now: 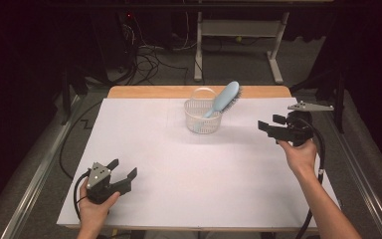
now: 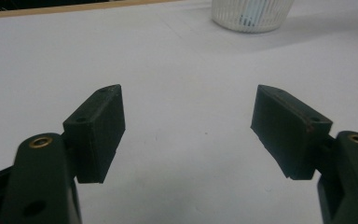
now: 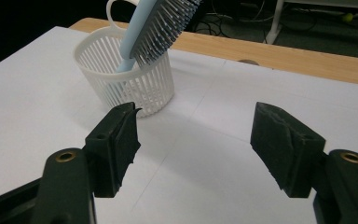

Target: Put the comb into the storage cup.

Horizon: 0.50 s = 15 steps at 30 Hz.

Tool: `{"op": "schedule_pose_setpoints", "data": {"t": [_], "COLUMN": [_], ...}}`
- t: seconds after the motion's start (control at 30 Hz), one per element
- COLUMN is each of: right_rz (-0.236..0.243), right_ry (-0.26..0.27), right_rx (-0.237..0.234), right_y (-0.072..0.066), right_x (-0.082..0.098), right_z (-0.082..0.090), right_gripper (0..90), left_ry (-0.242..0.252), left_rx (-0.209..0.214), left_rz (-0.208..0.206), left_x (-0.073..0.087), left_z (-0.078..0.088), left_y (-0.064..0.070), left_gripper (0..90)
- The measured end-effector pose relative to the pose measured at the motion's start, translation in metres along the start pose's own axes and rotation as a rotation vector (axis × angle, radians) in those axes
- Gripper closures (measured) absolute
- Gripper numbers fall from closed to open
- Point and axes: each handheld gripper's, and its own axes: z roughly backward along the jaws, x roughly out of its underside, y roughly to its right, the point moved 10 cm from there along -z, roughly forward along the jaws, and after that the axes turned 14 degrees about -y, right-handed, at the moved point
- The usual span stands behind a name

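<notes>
A light blue hairbrush (image 1: pixel 225 98) stands handle-down in a small white slatted basket (image 1: pixel 202 117) at the far middle of the white sheet, its bristled head leaning out to the right. My right gripper (image 1: pixel 271 126) hovers to the right of the basket, open, nothing between its jaws. In the right gripper view the hairbrush (image 3: pixel 161 23) and basket (image 3: pixel 126 79) lie ahead and left of the right gripper (image 3: pixel 193 149). My left gripper (image 1: pixel 121 172) rests near the front left, open and empty. The left gripper view shows the left gripper (image 2: pixel 189 135) over bare sheet, the basket (image 2: pixel 251 14) far ahead.
The white sheet (image 1: pixel 189 164) covers a wooden table (image 1: pixel 169 91) whose far edge shows behind the basket. Beyond it are cables on the floor (image 1: pixel 154 55) and a white desk frame (image 1: pixel 238 35). Metal rails run along both sides.
</notes>
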Motion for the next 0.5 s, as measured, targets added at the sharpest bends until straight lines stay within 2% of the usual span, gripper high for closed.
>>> {"op": "schedule_pose_setpoints", "data": {"t": [0.5], "right_rz": [-0.016], "right_ry": [0.012], "right_rx": [-0.008], "right_y": [0.0037], "right_x": [0.0088], "right_z": [0.0069], "right_gripper": [32.5], "left_ry": [0.001], "left_rx": [0.0], "left_rz": [0.002], "left_x": [0.0], "left_z": [0.0004], "left_y": [-0.0008], "left_gripper": [26.6]}}
